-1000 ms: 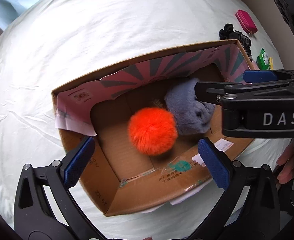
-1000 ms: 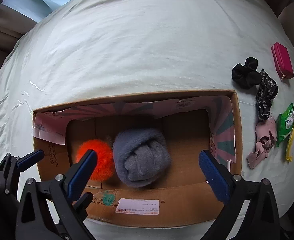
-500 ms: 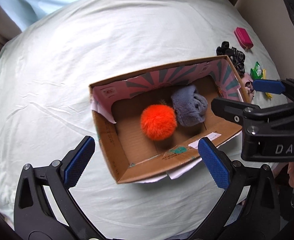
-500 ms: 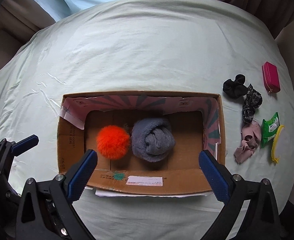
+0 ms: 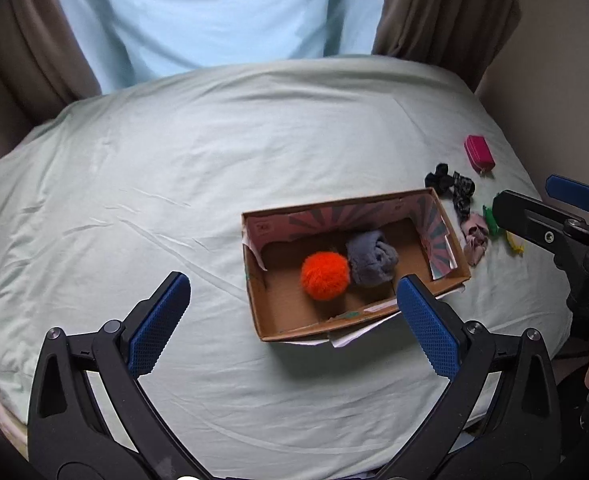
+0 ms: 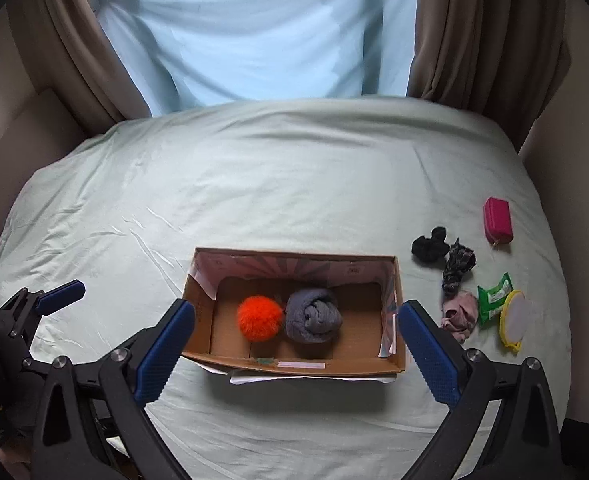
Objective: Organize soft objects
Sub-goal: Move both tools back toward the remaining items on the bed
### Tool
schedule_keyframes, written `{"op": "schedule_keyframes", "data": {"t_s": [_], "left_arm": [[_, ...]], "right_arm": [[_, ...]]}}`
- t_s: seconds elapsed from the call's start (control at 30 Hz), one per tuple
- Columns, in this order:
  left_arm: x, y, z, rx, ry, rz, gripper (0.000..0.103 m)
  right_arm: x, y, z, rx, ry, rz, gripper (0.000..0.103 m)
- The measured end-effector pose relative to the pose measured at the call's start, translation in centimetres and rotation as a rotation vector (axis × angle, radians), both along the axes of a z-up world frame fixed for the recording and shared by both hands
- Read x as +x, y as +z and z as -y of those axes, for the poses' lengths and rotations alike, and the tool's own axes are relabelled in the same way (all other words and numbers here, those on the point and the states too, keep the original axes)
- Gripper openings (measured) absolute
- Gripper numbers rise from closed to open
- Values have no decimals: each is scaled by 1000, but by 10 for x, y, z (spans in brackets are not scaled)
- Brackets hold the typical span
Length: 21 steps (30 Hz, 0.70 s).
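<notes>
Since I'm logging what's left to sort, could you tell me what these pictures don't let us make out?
- Cardboard box: floor under the orange pom-pom and grey rolled cloth is hidden in both views.
- Box label: print too small, right wrist view.
- Green packet: text too small; in the left wrist view the right gripper covers most of it.
- Patterned dark fabric: too small to identify.
- Left gripper: cut off by the right wrist view's edge.

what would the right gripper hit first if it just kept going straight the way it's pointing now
Most likely the cardboard box: the open right gripper points down at its near wall, with the grey rolled cloth just beyond. Depth is hard to judge through the fisheye.
</notes>
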<state>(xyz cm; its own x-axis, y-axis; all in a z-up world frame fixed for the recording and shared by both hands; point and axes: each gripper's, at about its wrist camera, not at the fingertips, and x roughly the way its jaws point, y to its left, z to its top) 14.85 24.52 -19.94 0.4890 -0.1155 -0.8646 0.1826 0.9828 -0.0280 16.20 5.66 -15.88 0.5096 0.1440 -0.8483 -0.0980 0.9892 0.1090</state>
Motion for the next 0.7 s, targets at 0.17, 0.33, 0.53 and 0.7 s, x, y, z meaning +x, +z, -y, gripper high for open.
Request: {"op": "schedule_keyframes", "data": {"t_s": [0.17, 0.33, 0.53, 0.7], "left_arm": [[-27, 50, 1, 4, 51, 122, 103], [-57, 84, 26, -8, 72, 194, 103], [-84, 106, 85, -32, 87, 241, 103], [-87, 106, 150, -28, 44, 261, 103]], "right_arm": [[-30, 39, 29, 57, -49, 125, 101], [-61, 64, 68, 67, -60, 214, 101], [-94, 73, 138, 20, -70, 286, 101], [-107, 64, 206, 50, -83, 296, 101]]}}
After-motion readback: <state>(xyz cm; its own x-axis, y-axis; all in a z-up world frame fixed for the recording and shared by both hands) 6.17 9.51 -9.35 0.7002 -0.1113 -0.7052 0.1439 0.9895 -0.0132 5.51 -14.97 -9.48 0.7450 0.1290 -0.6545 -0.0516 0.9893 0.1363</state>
